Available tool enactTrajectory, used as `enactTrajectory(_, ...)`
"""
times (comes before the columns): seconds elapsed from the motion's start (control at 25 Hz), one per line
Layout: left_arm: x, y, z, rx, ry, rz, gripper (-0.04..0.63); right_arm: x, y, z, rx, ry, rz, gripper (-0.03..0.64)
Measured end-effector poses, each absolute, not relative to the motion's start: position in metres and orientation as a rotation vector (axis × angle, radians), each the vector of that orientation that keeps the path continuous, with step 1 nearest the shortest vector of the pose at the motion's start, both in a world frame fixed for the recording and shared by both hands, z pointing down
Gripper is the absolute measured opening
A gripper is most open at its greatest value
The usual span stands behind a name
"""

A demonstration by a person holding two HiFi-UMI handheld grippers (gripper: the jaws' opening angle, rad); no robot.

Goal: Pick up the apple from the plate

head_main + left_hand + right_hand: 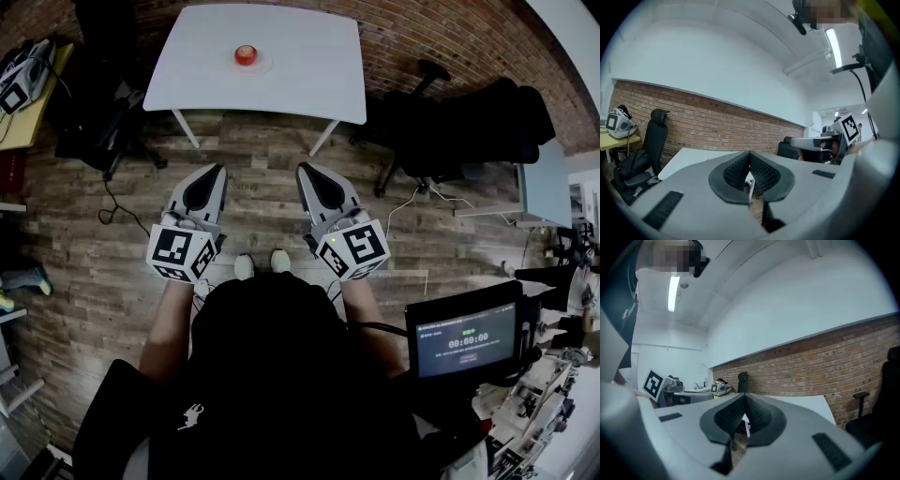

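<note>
The apple (245, 54) sits on its plate (266, 64) on the bench (309, 80), well away. The left hand-held gripper (213, 178) and right hand-held gripper (310, 178) point level, jaws together, empty, seemingly poised before any approach.

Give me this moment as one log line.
left tool: shut, empty | right tool: shut, empty | round red apple: on white plate, white table, untouched

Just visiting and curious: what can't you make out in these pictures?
Apple, head view: too small for surface detail.
Plate, head view: pale on the white table, rim barely distinguishable.
Screen, head view: text too small to read.
Left gripper view: the left gripper hides most of the table.
</note>
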State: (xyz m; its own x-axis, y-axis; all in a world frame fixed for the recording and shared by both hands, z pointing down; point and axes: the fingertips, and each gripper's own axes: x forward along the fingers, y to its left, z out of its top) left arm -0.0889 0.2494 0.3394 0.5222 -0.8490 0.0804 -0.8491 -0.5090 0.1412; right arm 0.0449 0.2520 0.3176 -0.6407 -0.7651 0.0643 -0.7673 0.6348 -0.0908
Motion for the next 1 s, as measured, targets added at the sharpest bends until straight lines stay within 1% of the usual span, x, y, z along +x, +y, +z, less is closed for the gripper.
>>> enactTrajectory(1.0, -0.149, 0.229, 0.353, 2.626, -1.469, 0.110, 0.006, 0.004, 0.241, 0.324, 1.389, -2.809, 0.238, 0.003)
